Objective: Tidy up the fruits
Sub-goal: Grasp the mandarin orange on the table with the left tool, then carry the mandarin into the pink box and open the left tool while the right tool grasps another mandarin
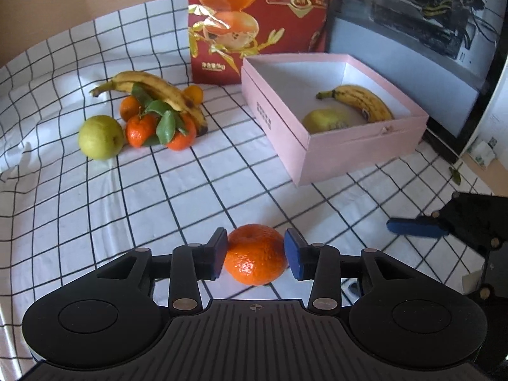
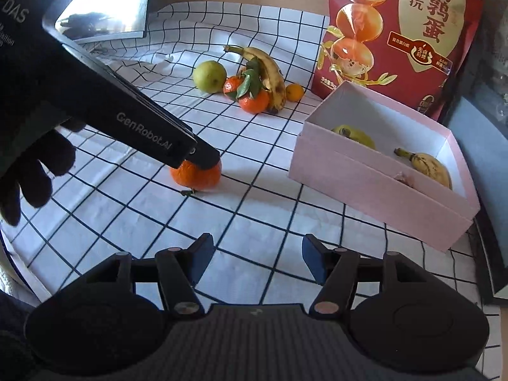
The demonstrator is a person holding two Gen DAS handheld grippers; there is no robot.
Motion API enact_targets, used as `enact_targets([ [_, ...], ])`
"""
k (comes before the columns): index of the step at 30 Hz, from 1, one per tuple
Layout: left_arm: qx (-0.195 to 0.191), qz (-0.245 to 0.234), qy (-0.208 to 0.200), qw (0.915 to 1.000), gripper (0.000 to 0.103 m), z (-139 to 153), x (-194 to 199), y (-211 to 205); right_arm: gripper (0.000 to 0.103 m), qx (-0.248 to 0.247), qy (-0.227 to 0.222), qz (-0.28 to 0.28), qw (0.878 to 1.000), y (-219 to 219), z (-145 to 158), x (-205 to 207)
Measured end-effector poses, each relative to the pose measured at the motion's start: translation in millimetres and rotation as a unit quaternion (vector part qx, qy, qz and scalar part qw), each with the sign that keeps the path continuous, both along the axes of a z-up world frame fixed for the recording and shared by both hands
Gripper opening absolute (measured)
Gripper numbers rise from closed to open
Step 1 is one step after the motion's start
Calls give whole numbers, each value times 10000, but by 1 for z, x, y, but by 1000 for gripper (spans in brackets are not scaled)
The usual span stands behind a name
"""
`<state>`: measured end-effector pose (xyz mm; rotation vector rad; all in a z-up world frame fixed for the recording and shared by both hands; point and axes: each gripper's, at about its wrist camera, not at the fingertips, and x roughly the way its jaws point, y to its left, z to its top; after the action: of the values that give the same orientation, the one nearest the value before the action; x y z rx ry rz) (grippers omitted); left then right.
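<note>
A glossy, dimpled mandarin [image 1: 255, 255] sits between the left claw's [image 1: 256, 254] parted pads.

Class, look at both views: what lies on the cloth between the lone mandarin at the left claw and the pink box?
Nothing: between mandarin and pink box only bare checked cloth shows, clearest in the right wrist view.

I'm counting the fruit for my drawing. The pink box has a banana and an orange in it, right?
Not quite. The pink box has a banana and a yellow-green pear in it, not an orange. The left wrist view shows it. The oranges are all outside on the cloth; one orange sits between the jaws of the left gripper.
</note>
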<state>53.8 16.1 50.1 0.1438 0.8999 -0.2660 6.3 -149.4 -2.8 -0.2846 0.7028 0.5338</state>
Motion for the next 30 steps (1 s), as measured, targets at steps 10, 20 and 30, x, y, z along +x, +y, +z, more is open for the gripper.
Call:
enact_targets([
  [10, 118, -59, 148, 9998, 54, -6, -4, 10, 63, 62, 123, -380, 9992, -10, -6, 3],
  [20, -320, 448, 354, 9979, 53, -15, 9, 24, 63, -2, 145, -341, 9993, -6, -11, 2],
  [30, -1146, 1128, 196, 9868, 53, 4, 1, 65, 63, 264, -72, -400, 9988, 2, 5, 14],
])
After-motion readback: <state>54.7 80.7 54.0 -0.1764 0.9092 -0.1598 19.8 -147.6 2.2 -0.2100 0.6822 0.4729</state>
